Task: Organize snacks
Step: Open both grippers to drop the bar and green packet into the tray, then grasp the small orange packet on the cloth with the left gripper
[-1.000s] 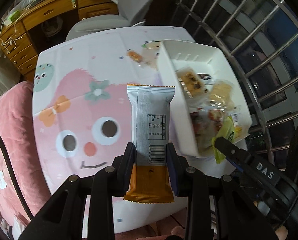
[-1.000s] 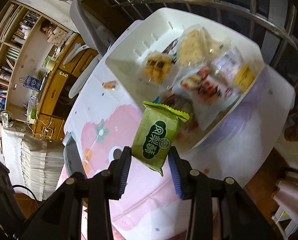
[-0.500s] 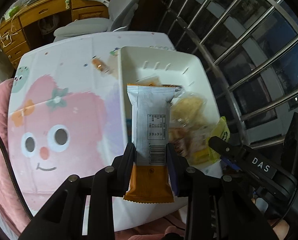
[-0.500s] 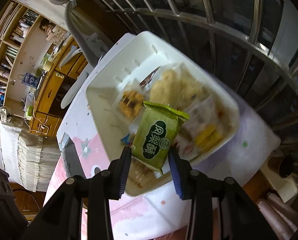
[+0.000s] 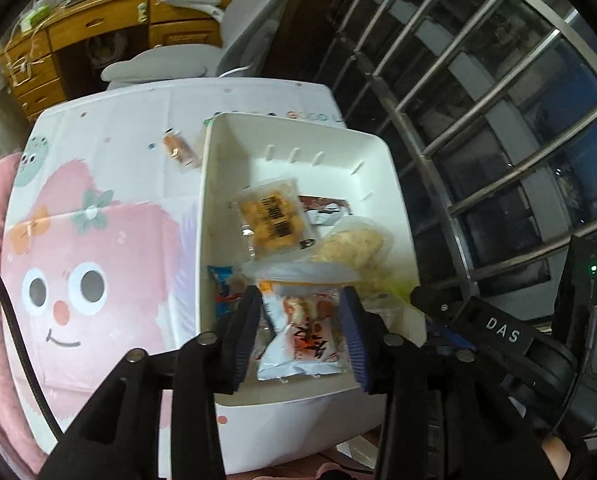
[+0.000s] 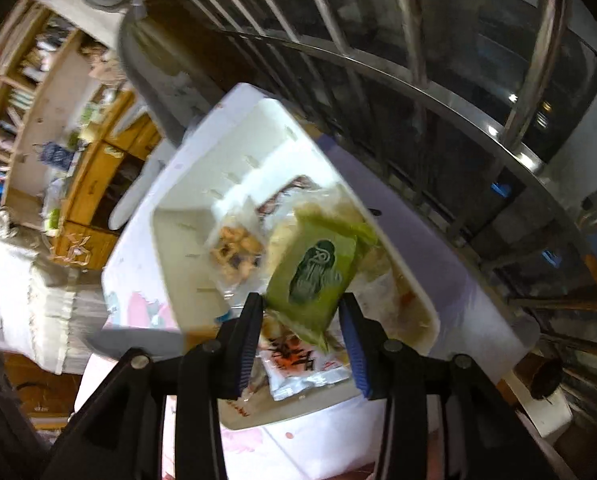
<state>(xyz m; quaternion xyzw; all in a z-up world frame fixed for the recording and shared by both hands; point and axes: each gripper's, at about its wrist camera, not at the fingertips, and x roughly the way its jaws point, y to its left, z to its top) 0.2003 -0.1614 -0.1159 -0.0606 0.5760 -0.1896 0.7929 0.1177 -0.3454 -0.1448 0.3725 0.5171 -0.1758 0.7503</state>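
Note:
A white bin [image 5: 214, 216] stands on the cartoon tablecloth and holds several snack packets, among them a white-and-orange packet [image 5: 304, 336] and a clear pack of golden snacks [image 5: 272, 218]. My left gripper [image 5: 301, 332] is open above the bin, its jaws apart with nothing held; the orange-and-grey bar is out of sight. My right gripper [image 6: 302, 330] is open over the bin [image 6: 178, 240]; the green packet [image 6: 314, 276] sits loose between its jaws, blurred. The right gripper's body [image 5: 498, 332] shows in the left wrist view.
One small orange snack [image 5: 176, 150] lies on the tablecloth [image 5: 98, 240] left of the bin. A metal window grille [image 5: 478, 100] runs close behind the bin. A grey chair [image 5: 170, 64] and a wooden desk [image 5: 98, 28] stand beyond the table.
The left gripper opened and the orange-and-grey bar left it. The right gripper's jaws spread and the green packet slipped free. Both grippers moved further over the bin.

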